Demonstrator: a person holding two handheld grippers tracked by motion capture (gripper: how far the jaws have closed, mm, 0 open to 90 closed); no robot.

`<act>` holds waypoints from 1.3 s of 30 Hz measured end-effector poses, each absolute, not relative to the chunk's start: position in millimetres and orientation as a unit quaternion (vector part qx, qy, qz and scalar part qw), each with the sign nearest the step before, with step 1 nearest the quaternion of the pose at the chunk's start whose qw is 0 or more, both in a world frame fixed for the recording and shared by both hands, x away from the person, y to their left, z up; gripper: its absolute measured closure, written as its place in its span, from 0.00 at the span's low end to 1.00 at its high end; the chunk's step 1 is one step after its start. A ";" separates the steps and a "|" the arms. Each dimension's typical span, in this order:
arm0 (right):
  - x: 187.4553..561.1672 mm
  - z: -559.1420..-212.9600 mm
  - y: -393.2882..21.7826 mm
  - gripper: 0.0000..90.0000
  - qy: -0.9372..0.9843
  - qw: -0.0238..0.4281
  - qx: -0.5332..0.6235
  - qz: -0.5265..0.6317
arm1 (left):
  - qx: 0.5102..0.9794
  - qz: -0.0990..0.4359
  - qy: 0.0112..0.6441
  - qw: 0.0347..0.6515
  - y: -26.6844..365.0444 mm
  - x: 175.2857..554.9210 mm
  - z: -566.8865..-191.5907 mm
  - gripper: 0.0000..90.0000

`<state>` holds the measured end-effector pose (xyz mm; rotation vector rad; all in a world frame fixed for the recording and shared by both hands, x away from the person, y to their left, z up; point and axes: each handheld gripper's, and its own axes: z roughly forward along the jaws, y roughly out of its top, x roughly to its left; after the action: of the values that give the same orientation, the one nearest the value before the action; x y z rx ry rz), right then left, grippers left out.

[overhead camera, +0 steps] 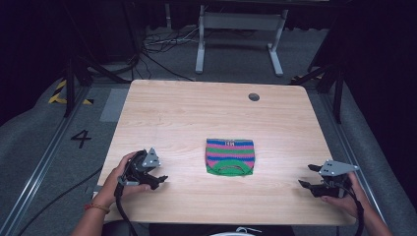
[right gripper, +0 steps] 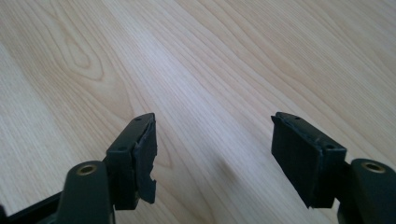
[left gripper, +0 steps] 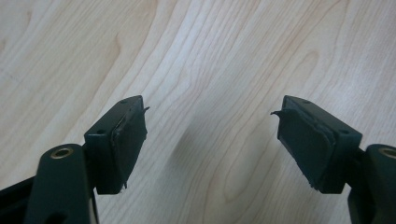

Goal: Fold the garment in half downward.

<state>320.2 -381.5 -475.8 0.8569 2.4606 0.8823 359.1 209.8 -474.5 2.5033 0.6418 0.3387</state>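
Wood surface [overhead camera: 167,113], striped knit cloth [overhead camera: 230,156] folded at centre; left tongs [overhead camera: 160,172] and right tongs [overhead camera: 307,176] both wide, empty, well apart from it; careless regrab could undo fold

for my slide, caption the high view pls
Striped knit garment folded mid-table, both grippers open at either side.
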 end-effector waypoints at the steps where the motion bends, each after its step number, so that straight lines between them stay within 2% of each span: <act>1: 319.5 -476.5 -384.0 0.35 0.876 0.194 0.309 0.316 | 0.927 0.124 0.239 0.261 212.5 359.4 -476.3 0.26; 9: 315.8 -486.7 -404.9 0.30 0.862 0.198 0.343 0.317 | 0.916 0.116 0.263 0.279 236.2 351.9 -482.7 0.25; 16: 316.6 -500.3 -419.6 0.26 0.841 0.180 0.381 0.340 | 0.893 0.106 0.300 0.318 263.2 341.5 -486.3 0.22; 19: 317.1 -505.1 -426.2 0.25 0.825 0.170 0.401 0.361 | 0.889 0.108 0.311 0.317 269.4 338.0 -490.9 0.22; 22: 316.0 -505.2 -431.2 0.24 0.816 0.179 0.414 0.361 | 0.881 0.096 0.328 0.327 272.8 336.3 -497.2 0.17; 25: 316.5 -505.7 -432.5 0.24 0.817 0.167 0.419 0.359 | 0.867 0.099 0.341 0.350 276.0 335.4 -500.7 0.17; 39: 316.9 -506.2 -432.0 0.20 0.814 0.171 0.428 0.354 | 0.864 0.119 0.355 0.337 271.1 332.0 -501.0 0.15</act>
<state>316.9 -432.0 -506.2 1.2149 2.3112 1.0062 332.0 271.1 -501.0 2.2517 0.9255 0.3108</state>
